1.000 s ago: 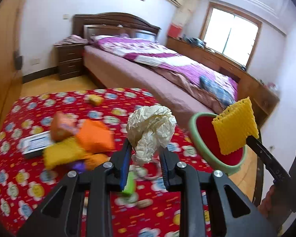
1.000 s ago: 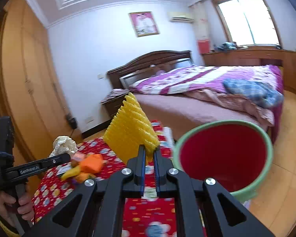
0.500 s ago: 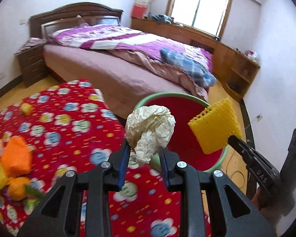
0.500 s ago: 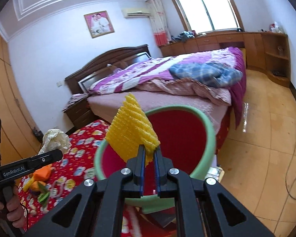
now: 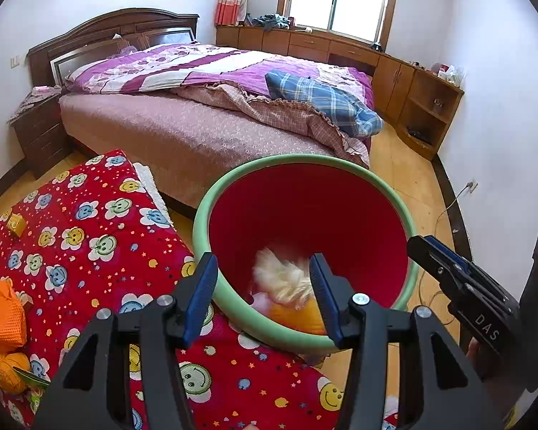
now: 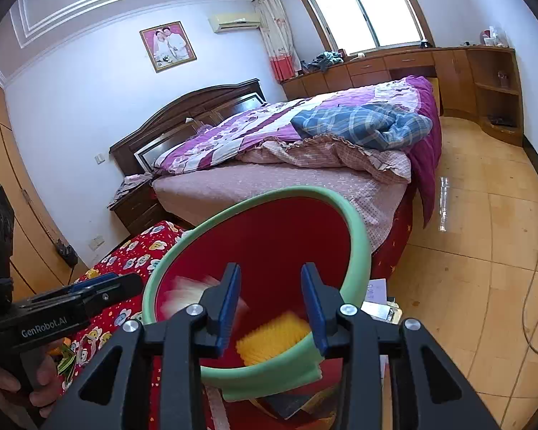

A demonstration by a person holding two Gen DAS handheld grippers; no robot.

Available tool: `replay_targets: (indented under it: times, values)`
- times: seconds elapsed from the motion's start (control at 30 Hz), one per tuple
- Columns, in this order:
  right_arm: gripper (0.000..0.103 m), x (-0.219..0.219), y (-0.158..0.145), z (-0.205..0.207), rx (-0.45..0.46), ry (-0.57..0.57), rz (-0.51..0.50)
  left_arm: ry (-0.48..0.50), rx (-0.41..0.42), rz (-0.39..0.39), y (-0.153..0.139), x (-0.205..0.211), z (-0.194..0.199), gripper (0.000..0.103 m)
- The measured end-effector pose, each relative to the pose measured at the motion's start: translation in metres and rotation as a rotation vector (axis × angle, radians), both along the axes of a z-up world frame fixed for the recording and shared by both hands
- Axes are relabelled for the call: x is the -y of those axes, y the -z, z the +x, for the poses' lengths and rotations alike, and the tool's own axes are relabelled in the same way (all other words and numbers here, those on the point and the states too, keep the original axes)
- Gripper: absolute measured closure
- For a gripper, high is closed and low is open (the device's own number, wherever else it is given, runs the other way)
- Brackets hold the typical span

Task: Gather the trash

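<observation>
- The left claw is wide open above the bin and holds nothing.
- A blurry white paper ball is inside the red bin, between the claw's fingers in the picture.
- The right claw is wide open too, over the same bin.
- A yellow bumpy piece lies in the bin.
- Beside the bin is a red flowered cloth with orange things on it.

Bin at the centre, crumpled paper ball and ridged sponge inside it, patterned table at 9 o'clock of the bin, bed at 12 o'clock behind both, cabinets at 2 o'clock along the wall
</observation>
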State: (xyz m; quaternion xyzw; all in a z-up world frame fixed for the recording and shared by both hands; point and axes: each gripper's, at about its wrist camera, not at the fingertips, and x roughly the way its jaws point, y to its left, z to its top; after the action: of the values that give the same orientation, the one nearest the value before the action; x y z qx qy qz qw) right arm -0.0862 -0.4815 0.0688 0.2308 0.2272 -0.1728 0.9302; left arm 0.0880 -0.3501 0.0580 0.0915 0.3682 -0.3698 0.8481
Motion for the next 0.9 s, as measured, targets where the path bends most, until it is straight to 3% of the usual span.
replay_targets:
  times: [0.4,0.9]
  values:
    - [0.059,-0.01,-0.006,0.003,0.017,-0.024,0.009,-0.059,-0.045,-0.039,-0.004,-0.031,-0.001,0.049]
    - [0.05,-0.058,-0.023,0.01,0.023,-0.119,0.01,-0.245,-0.04,-0.089,-0.016,-0.121,0.001,0.048]
